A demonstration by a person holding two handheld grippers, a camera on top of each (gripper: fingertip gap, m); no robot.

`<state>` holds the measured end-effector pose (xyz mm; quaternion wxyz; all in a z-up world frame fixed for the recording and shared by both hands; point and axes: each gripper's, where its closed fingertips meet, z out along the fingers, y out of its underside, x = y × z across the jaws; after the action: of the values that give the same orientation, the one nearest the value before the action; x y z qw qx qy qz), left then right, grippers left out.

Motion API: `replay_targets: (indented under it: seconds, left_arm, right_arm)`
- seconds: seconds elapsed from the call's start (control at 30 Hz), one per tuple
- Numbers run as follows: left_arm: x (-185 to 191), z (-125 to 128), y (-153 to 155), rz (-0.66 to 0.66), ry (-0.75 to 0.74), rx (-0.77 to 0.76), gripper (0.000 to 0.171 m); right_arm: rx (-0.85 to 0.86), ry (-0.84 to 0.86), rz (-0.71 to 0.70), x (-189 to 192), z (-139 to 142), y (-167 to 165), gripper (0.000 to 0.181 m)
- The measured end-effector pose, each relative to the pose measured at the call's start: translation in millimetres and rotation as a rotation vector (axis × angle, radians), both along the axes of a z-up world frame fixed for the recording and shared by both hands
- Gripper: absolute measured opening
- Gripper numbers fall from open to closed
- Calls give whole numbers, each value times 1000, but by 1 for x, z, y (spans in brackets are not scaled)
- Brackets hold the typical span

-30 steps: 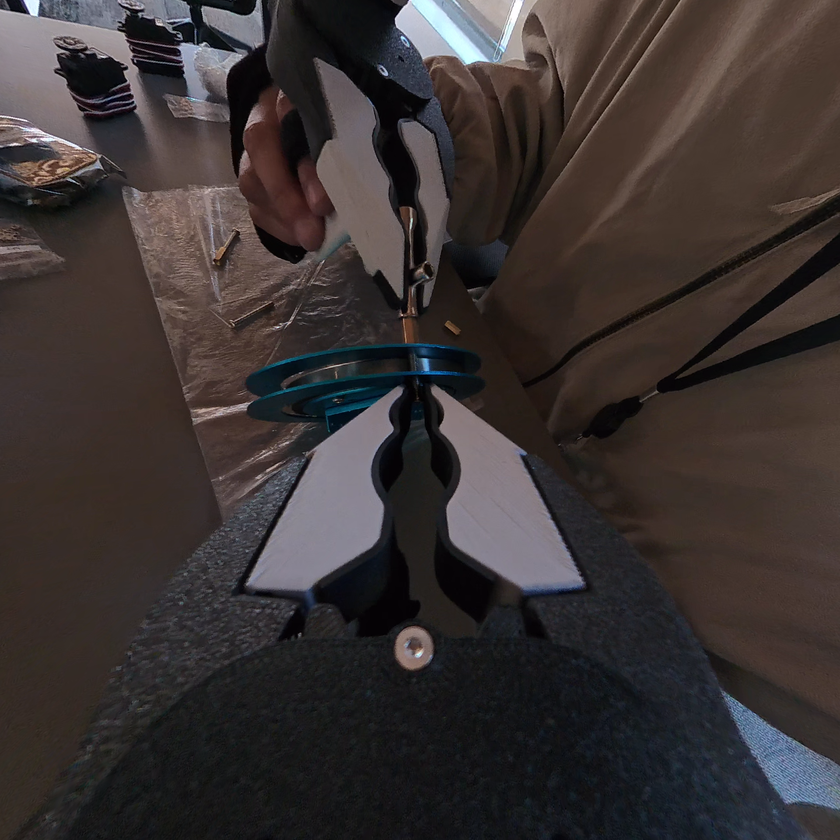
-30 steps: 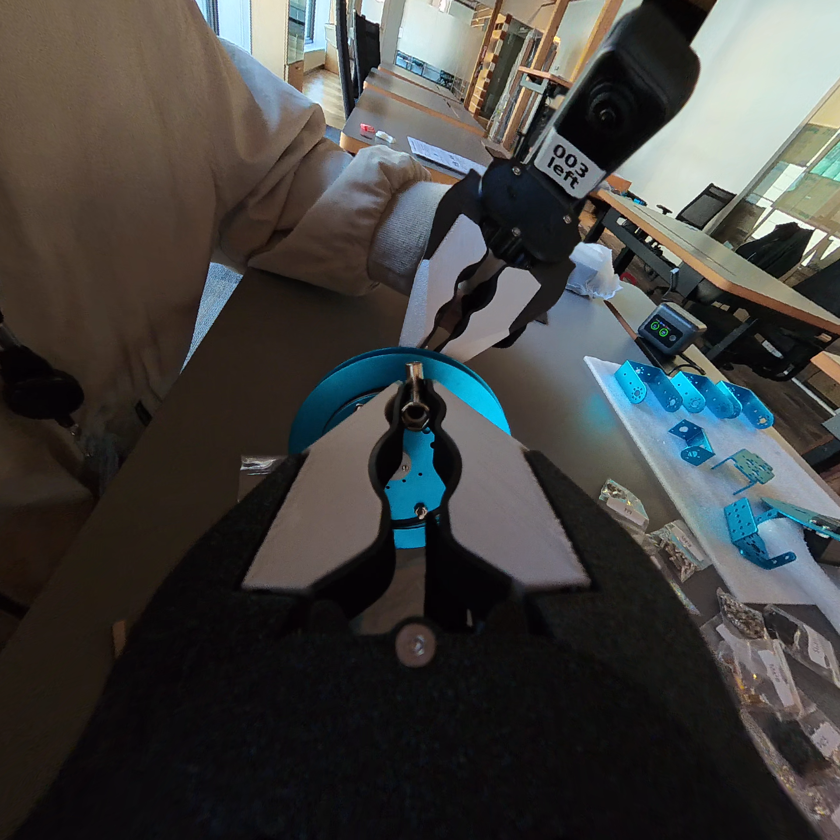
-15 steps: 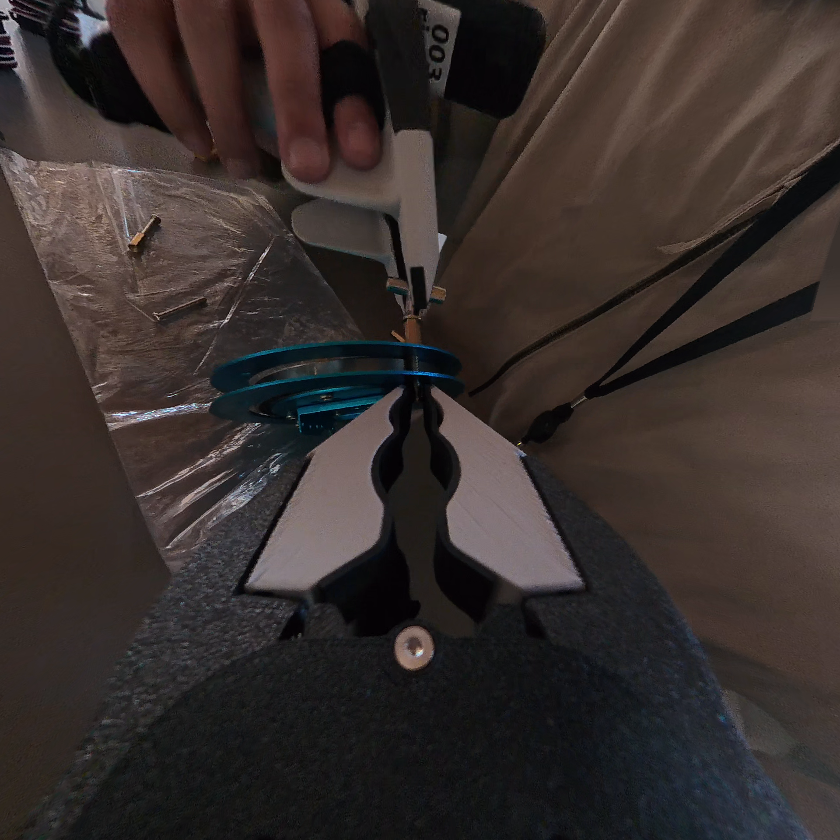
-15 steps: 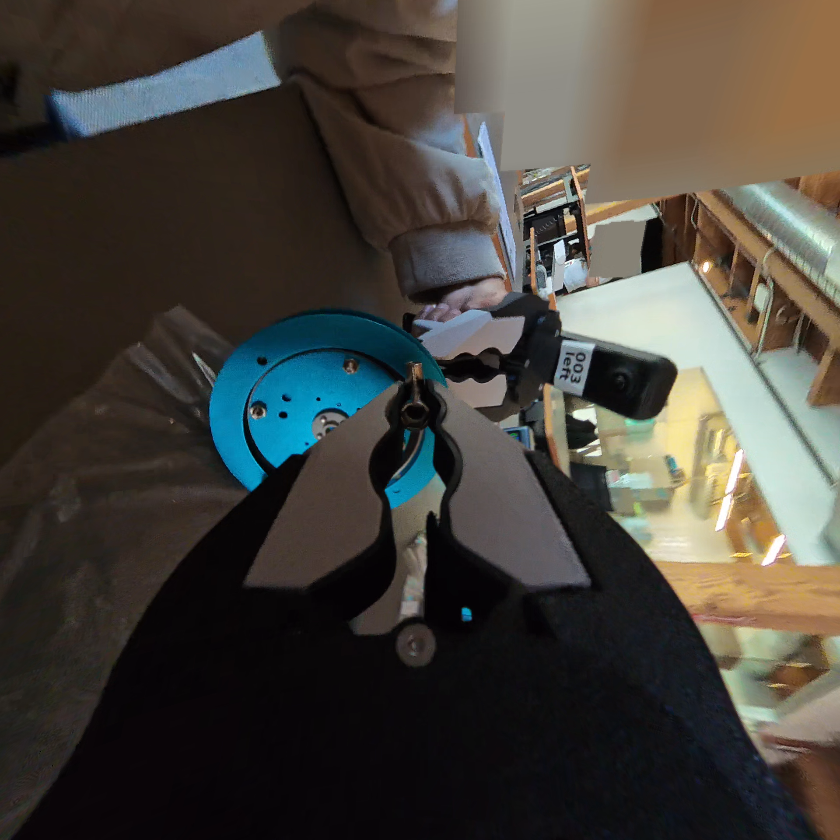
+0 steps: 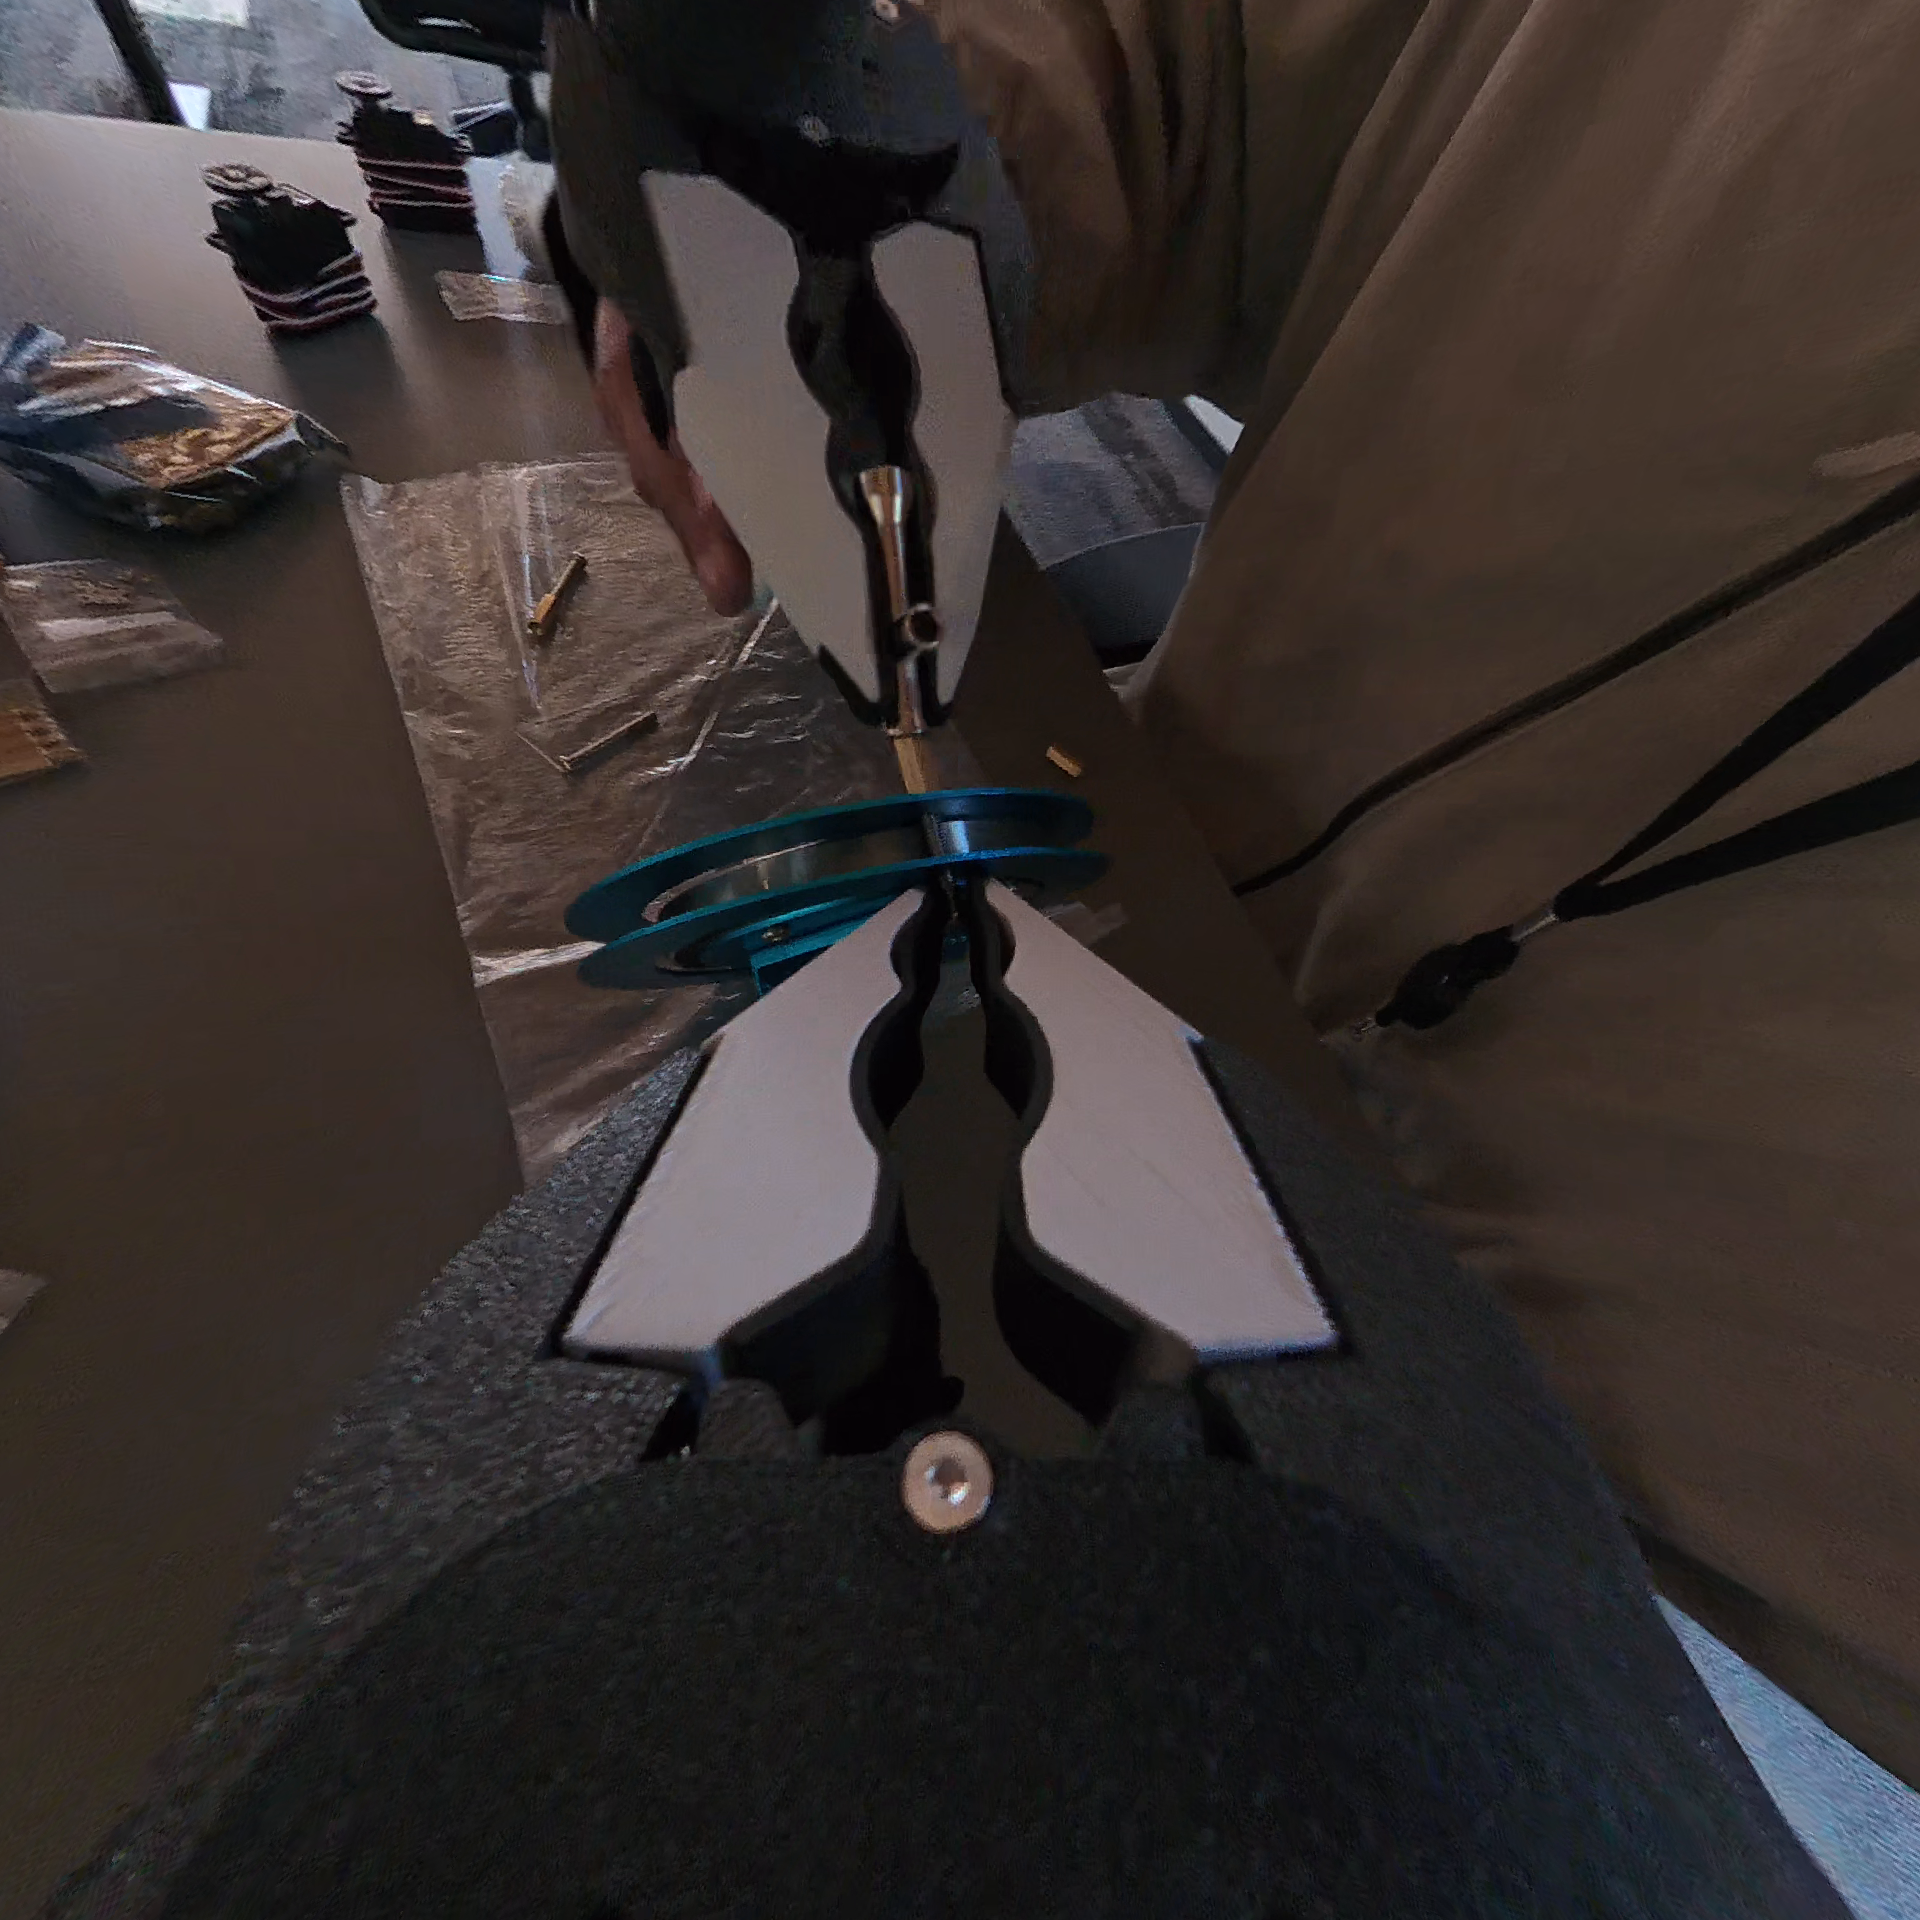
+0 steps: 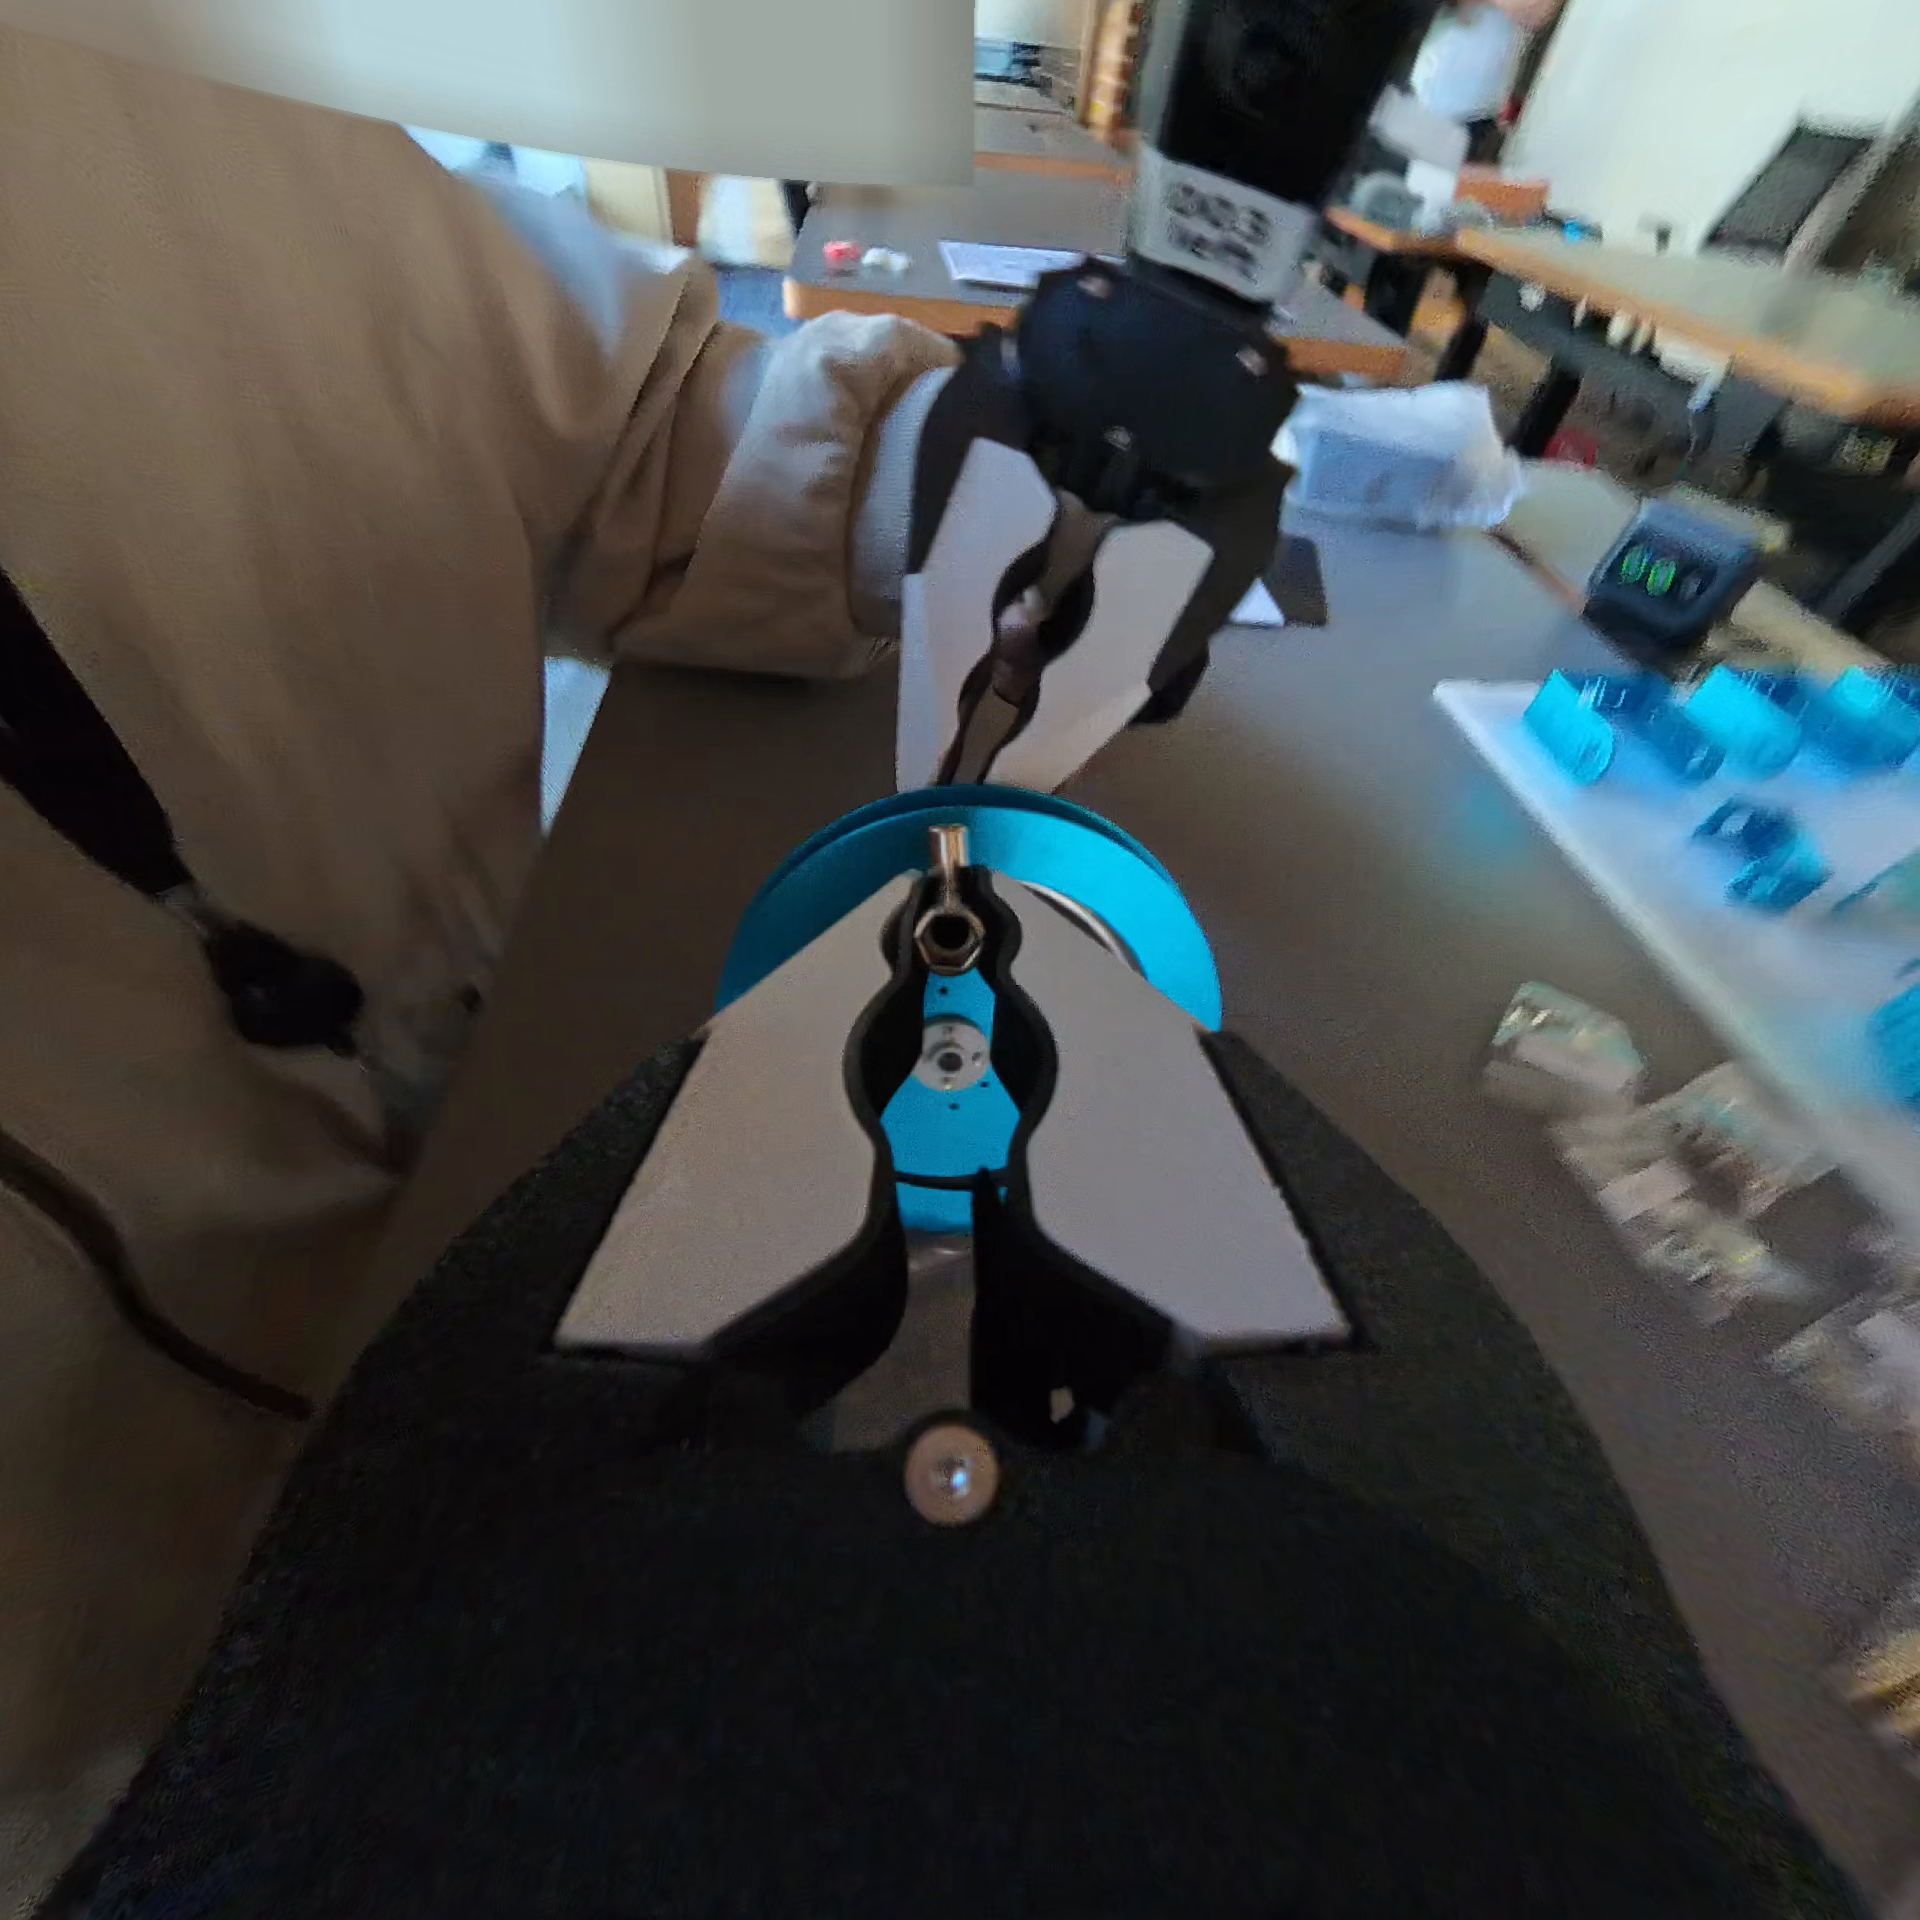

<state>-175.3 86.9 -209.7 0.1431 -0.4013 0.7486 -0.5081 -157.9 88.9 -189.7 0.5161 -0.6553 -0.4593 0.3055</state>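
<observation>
A blue double-disc turntable [image 5: 727, 868] lies on a clear plastic sheet [image 5: 499, 790] near the table's edge. My left gripper [image 5: 951, 894] is shut on the discs' near rim. My right gripper [image 6: 948, 894] is shut on a silver socket driver [image 6: 945, 935]. In the left wrist view the right gripper [image 5: 899, 707] comes down from above, with the driver [image 5: 888, 561] seated on a brass standoff [image 5: 912, 771] that stands on the top disc. In the right wrist view the disc [image 6: 1122, 883] shows beyond my fingers, with the left gripper [image 6: 961, 774] on its far rim.
Loose brass standoffs [image 5: 561, 597] and a screw [image 5: 608, 740] lie on the plastic. Black servos [image 5: 296, 260] and parts bags [image 5: 135, 436] are at the far left. Blue brackets on white foam [image 6: 1714, 748], small bags [image 6: 1662, 1143] and a black device [image 6: 1662, 571] are at the right. The person's beige jacket [image 5: 1558, 520] is close by. My two grippers' fingertips are within a few centimetres of each other.
The right gripper rolled sideways with the driver half a second ago and is now back upright. The left gripper has kept its hold on the disc rim.
</observation>
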Motion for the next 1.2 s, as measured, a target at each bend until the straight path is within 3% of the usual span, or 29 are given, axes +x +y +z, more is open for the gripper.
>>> replay_targets:
  seconds: [0.27,0.37,0.5,0.57,0.67,0.9,1.1,1.2]
  left_arm:
    - [8,0,3,93,-32,203,2]
    - [10,0,2,110,-32,215,2]
    - [11,0,1,123,-30,230,2]
    - [10,-1,-1,115,-28,233,2]
    - [10,0,-3,114,-12,187,2]
    - [4,-1,-11,3,13,-1,3]
    - [-3,-3,-14,-93,-16,-81,3]
    - [-6,-4,-12,-127,-5,-134,3]
  right_arm:
    - [-572,395,-195,10,-1,3,6]
    - [-740,476,-240,13,-2,3,6]
    - [-1044,760,-312,15,-4,2,6]
    - [-1092,817,-339,14,-5,-1,6]
    - [-812,645,-347,14,0,-2,6]
    - [-70,160,-124,4,-2,-16,6]
    - [445,-153,63,-5,-4,-21,6]
    - [619,-266,127,-9,-6,-21,6]
